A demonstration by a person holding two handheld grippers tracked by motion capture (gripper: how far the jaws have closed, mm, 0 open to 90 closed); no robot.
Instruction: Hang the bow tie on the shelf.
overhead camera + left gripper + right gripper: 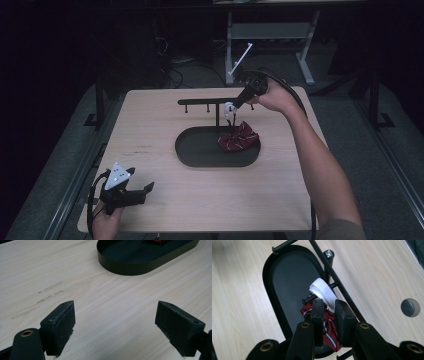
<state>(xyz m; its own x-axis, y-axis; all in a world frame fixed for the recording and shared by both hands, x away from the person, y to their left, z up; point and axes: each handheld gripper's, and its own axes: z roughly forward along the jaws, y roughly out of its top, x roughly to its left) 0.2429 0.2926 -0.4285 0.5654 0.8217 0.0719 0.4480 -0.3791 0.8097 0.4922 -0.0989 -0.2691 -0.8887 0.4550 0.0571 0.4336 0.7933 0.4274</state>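
The right gripper (pixel 329 312) has its jaws close together around the white strap (pixel 323 293) of a red striped cloth (pixel 328 331); whether the pads press it I cannot tell. The strap loops over a peg (pixel 312 298) of the black rack (pixel 207 102), at the centre of the right gripper view. The cloth lies in the black oval tray (pixel 197 152), mid-frame in the high view. The left gripper (pixel 142 192), lower left there, stands wide open over bare table (pixel 112 307).
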